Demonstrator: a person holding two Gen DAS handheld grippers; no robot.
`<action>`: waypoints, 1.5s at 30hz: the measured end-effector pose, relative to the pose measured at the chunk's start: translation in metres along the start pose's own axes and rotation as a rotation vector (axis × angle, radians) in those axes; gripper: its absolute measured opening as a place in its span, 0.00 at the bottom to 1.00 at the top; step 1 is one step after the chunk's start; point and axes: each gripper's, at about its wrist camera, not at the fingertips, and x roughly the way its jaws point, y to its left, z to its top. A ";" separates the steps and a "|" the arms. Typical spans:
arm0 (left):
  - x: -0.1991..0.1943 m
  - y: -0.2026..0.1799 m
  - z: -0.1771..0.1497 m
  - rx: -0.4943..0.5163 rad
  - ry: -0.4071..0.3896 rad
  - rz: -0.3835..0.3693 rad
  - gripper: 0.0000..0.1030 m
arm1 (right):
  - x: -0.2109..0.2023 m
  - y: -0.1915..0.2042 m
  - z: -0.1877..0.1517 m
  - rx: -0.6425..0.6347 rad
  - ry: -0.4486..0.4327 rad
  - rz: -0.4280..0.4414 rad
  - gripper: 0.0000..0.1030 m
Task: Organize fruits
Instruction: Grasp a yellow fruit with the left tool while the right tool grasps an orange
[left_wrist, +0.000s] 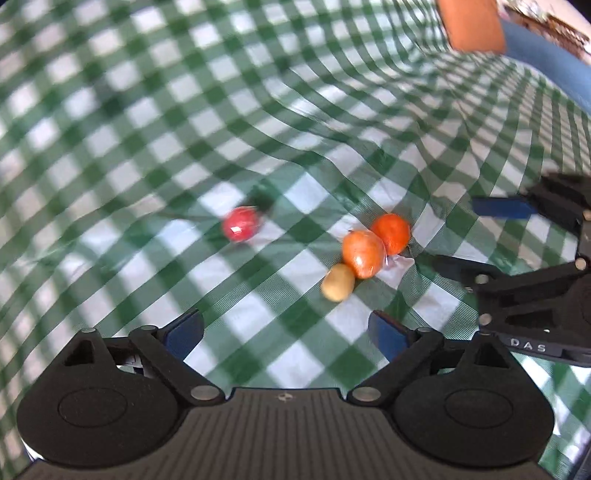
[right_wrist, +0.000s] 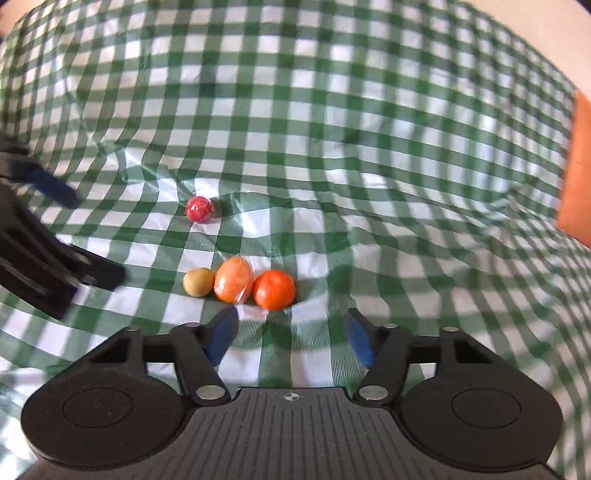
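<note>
Four fruits lie on the green-and-white checked cloth (left_wrist: 147, 110). A red fruit (left_wrist: 241, 224) (right_wrist: 200, 209) sits apart from the others. A small tan fruit (left_wrist: 338, 282) (right_wrist: 198, 282), a plastic-wrapped pale orange fruit (left_wrist: 364, 258) (right_wrist: 233, 279) and a bright orange fruit (left_wrist: 391, 233) (right_wrist: 274, 290) touch in a row. My left gripper (left_wrist: 286, 332) (right_wrist: 79, 230) is open and holds nothing, short of the row. My right gripper (right_wrist: 290, 332) (left_wrist: 472, 236) is open with nothing between its blue pads, just behind the bright orange fruit.
The cloth is wrinkled, with folds around the fruits. An orange-brown object (left_wrist: 474, 24) (right_wrist: 576, 173) stands at the cloth's far edge, with a blue band (left_wrist: 546, 70) beside it. The picture is blurred in places.
</note>
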 end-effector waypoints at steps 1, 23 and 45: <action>0.011 -0.002 0.003 0.014 0.005 -0.010 0.92 | 0.010 -0.001 0.000 -0.020 -0.004 0.018 0.60; -0.035 0.013 -0.028 -0.149 0.053 -0.102 0.26 | 0.015 -0.004 -0.011 -0.015 -0.005 -0.015 0.35; -0.320 0.101 -0.274 -0.608 0.098 0.215 0.26 | -0.234 0.220 -0.016 0.027 -0.029 0.359 0.35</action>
